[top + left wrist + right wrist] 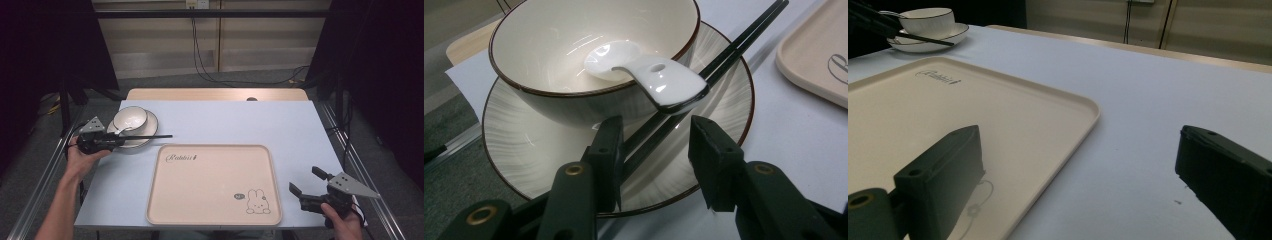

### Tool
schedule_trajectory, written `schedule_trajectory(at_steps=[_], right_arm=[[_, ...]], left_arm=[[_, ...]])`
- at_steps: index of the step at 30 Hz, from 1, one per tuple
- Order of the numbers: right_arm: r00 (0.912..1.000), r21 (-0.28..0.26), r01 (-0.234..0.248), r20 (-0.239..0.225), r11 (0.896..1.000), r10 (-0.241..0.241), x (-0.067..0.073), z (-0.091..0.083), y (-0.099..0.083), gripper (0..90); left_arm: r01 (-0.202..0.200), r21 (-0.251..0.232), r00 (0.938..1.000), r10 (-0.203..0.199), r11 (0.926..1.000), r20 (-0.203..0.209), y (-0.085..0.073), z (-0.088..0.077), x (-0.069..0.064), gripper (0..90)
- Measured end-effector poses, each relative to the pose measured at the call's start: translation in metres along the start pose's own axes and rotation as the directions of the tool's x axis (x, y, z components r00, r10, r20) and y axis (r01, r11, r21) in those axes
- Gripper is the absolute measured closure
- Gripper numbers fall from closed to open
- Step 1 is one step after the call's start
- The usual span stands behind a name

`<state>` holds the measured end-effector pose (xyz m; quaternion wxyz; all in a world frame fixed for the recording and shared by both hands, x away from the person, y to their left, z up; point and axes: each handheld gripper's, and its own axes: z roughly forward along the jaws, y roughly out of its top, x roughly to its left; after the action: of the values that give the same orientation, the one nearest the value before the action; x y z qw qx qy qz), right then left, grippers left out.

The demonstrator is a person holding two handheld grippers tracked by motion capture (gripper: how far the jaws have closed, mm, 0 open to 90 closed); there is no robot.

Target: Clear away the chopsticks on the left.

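Note:
A white bowl [130, 119] with a dark rim stands on a streaked plate [148, 131] at the table's left. A white ceramic spoon [649, 70] rests in the bowl [549, 45], its handle over the rim. Black chopsticks [150, 136] lie across the plate [524, 150], tips pointing right. My left gripper [117, 140] is open, its jaws either side of the chopsticks' [734, 45] near ends; the sticks lie close against one jaw. My right gripper [305, 180] stands open and holds nothing, beside the tray's right edge near the table's front.
A beige tray [212, 185] with a rabbit print and script lettering lies at the middle front of the light blue table [280, 125]. In the right gripper view the tray [973, 115] lies to the left and the bowl [928, 20] stands far off.

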<state>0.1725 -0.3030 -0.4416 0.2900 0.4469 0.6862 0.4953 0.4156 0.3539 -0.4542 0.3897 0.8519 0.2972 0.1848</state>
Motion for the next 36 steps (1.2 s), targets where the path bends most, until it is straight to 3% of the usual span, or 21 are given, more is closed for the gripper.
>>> schedule_trajectory(at_steps=[8, 12, 14, 15, 22, 28, 31, 36], right_arm=[[1.0, -0.001, -0.003, 0.0, 1.0, 0.003, 0.0, 0.001, 0.0, 5.0], [1.0, 0.0, -0.002, -0.001, 1.0, 0.002, 0.0, 0.001, 0.0, 5.0], [1.0, -0.001, -0.003, 0.0, 1.0, 0.003, 0.0, 0.001, 0.0, 5.0], [1.0, -0.001, -0.004, 0.0, 1.0, 0.004, 0.0, 0.001, 0.0, 5.0], [1.0, 0.002, -0.003, -0.005, 1.0, 0.003, -0.001, 0.001, 0.0, 5.0], [1.0, 0.01, -0.003, 0.006, 1.0, 0.003, -0.001, 0.001, 0.0, 5.0], [1.0, 0.01, -0.004, 0.005, 1.0, 0.004, -0.001, 0.001, -0.001, 5.0], [1.0, 0.011, -0.001, 0.007, 1.0, 0.001, -0.001, 0.001, -0.001, 5.0]], left_arm=[[-0.022, 0.009, 0.9998, 0.022, 0.9997, -0.004, -0.003, 0.003, -0.004, 59.8], [-0.035, 0.012, 0.9994, 0.035, 0.9993, 0.007, -0.001, 0.007, -0.006, 65.6], [-0.036, 0.016, 0.9993, 0.036, 0.9992, 0.009, 0.0, 0.007, -0.007, 66.2], [-0.05, 0.046, 0.9987, 0.05, 0.9977, 0.005, 0.003, 0.008, -0.008, 65.4], [-0.06, 0.052, 0.9981, 0.059, 0.9969, 0.016, 0.006, 0.012, -0.011, 66.5], [-0.064, 0.053, 0.9972, 0.062, 0.9965, 0.041, 0.007, 0.015, -0.01, 67.0], [-0.082, 0.078, 0.9946, 0.077, 0.9935, 0.07, 0.01, 0.017, -0.011, 72.7], [-0.075, 0.075, 0.9928, 0.067, 0.9944, 0.099, 0.011, 0.019, -0.01, 80.3]])
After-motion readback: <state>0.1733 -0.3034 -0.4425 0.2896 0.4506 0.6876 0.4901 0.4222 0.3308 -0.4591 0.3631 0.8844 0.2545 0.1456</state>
